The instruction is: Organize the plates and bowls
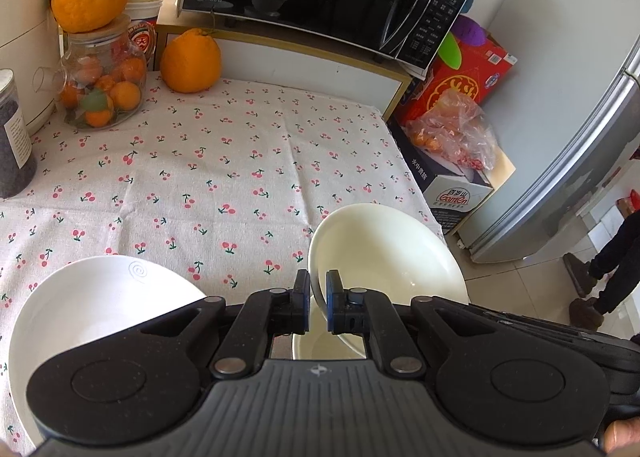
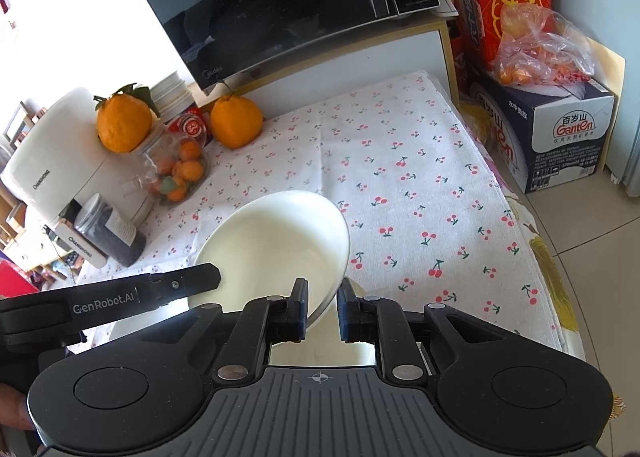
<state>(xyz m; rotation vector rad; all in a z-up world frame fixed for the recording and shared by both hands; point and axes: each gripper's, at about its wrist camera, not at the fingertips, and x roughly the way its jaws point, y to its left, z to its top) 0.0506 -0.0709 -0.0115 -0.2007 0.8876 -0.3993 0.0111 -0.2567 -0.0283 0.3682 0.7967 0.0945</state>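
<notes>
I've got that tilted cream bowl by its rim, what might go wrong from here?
1. The left gripper pinches only the thin rim of the tilted bowl, and a gap shows beside one pad of the right gripper, so it may slip onto the second bowl underneath and chip.
2. It hangs near the edge of the tablecloth; a drop might reach the tiled floor.
</notes>
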